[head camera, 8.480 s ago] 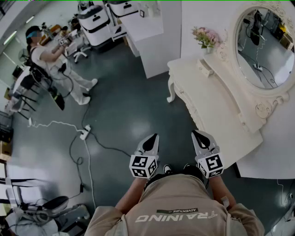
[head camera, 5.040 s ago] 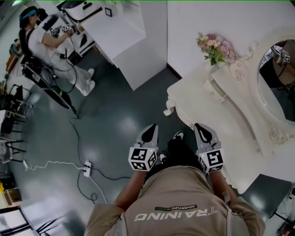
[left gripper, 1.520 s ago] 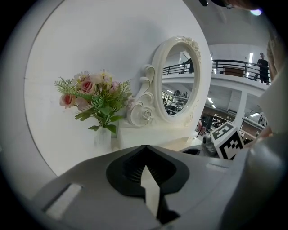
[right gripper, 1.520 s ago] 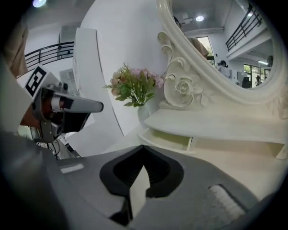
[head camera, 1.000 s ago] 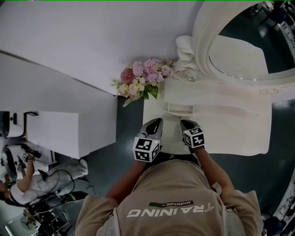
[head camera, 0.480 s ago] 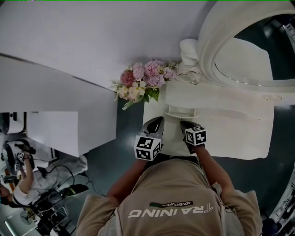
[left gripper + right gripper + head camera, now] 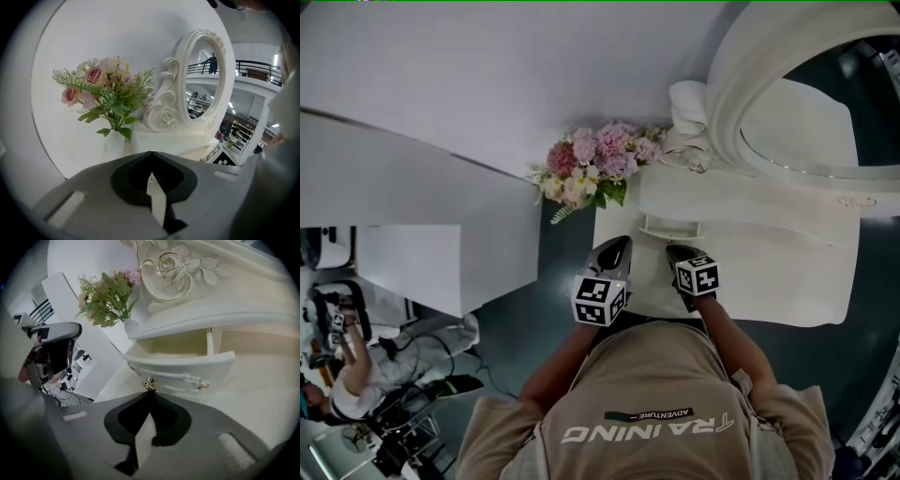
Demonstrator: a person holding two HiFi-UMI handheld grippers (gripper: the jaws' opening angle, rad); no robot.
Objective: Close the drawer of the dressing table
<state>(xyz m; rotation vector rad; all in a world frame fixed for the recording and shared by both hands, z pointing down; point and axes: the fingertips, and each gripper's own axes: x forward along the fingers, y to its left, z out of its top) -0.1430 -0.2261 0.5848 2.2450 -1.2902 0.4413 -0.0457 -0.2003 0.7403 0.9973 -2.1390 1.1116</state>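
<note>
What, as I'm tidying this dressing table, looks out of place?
The drawer sits pulled out of the dressing table, its inside showing. The right gripper, jaws together, points at its front. Nothing else stands out.

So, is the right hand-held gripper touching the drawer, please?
Cannot tell: in the right gripper view, the right hand-held gripper ends at the drawer handle, hiding any gap.

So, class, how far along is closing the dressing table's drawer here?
Done: the approach; the shut right gripper points at the drawer front, tips by its handle. In hand: lining up the push. Left: the drawer stands open, inside showing, so the whole push remains. The left gripper is shut and empty.
</note>
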